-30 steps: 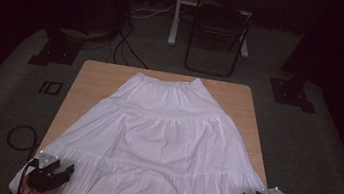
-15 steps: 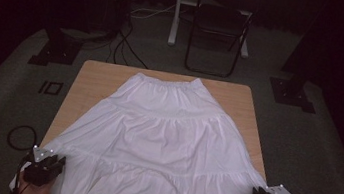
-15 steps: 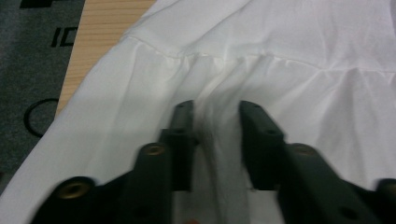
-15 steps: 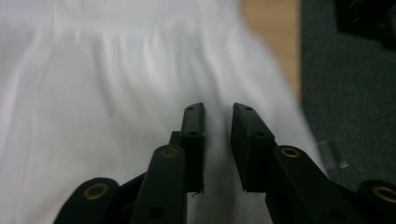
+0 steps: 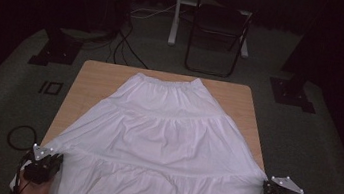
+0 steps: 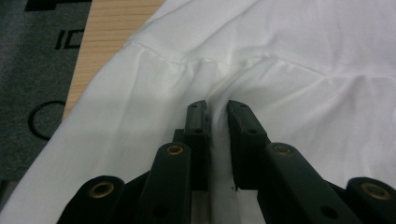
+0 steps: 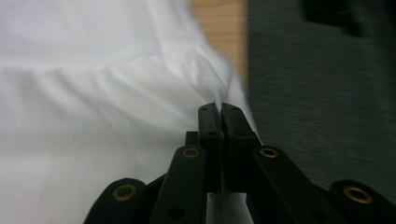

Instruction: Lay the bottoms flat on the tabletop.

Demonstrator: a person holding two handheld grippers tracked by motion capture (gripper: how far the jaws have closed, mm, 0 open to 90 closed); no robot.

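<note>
A white tiered skirt [image 5: 167,137] lies flat on the wooden table [image 5: 97,74], waistband at the far end, hem toward me. At the skirt's near left side, my left gripper [image 5: 55,161] has just been closing. In the left gripper view a pinched fold of skirt [image 6: 303,60] stands between its jaws [image 6: 216,109], with puckers radiating from the tips. My right gripper [image 5: 266,186] is at the near right side and has also just closed. Its jaws [image 7: 220,109] meet on the skirt's [image 7: 93,93] outer edge, beside the grey floor.
A black folding chair [image 5: 216,32] and a white post [image 5: 176,12] stand beyond the table's far edge. Black stand bases [image 5: 54,54] [image 5: 291,92] flank the table on grey carpet. A cable coil [image 5: 21,136] lies on the floor by the left gripper.
Both grippers' jaws went from open to closed on the skirt's sides. The right gripper shifted outward to the right, and the skirt's lower tier now looks drawn wider.
</note>
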